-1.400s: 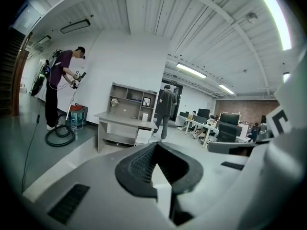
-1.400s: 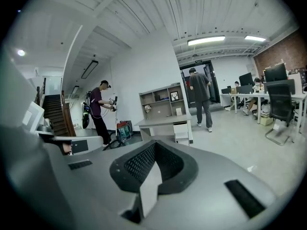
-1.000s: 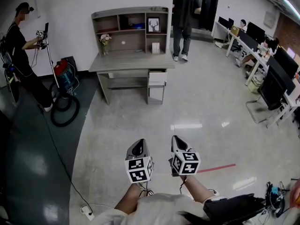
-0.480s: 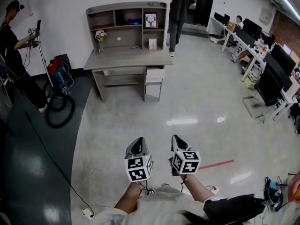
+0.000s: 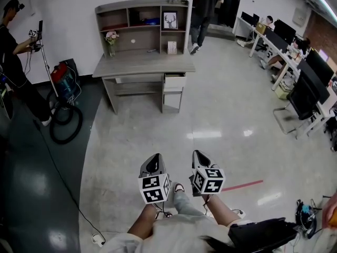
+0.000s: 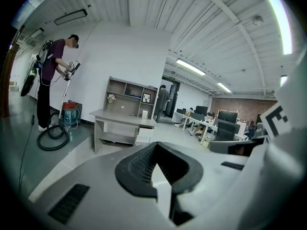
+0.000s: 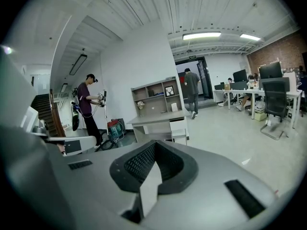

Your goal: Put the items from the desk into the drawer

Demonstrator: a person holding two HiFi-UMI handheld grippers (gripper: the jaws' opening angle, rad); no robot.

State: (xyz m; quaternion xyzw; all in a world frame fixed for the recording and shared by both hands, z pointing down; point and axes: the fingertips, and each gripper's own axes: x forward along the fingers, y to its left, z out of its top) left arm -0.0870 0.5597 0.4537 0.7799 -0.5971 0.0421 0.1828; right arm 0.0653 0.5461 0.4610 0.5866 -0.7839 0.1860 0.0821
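Coiling hose (image 5: 66, 142) beside distant desk (image 5: 142, 65)

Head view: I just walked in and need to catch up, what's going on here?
A person holds the left gripper and right gripper, both shut and empty, above the floor, well short of the desk. Nothing from the desk has been picked up yet, so the task has not really started.
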